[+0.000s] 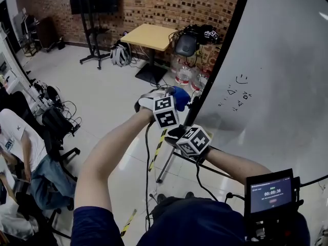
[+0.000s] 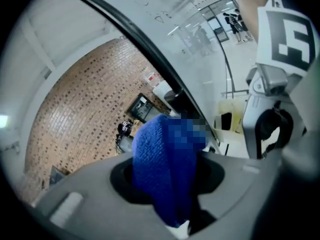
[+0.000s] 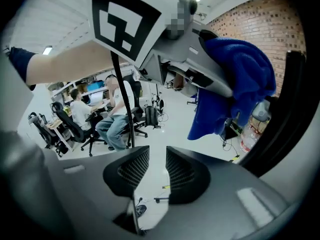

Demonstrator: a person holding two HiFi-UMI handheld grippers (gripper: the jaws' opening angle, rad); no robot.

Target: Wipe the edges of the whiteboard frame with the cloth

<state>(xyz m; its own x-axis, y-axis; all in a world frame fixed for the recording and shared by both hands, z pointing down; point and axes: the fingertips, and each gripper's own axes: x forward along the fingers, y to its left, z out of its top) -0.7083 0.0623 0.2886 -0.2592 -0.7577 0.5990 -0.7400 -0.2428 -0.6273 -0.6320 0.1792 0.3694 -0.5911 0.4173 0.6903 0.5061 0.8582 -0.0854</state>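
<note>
Gripping of blue cloth (image 2: 162,159) shown: left tongs (image 2: 167,179) closed on it, cloth held just beside black whiteboard frame (image 1: 215,70), left edge. Right tongs (image 3: 152,169) slightly parted, empty, near left tongs. Risks: cloth dragged from jaws by frame friction; edge missed if contact lost; tongs knocked together.

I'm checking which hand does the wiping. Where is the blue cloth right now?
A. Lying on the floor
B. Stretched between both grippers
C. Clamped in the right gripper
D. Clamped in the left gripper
D: the left gripper view shows the blue cloth pinched in the left gripper, while the right gripper has its jaws slightly apart with nothing between them.
</note>
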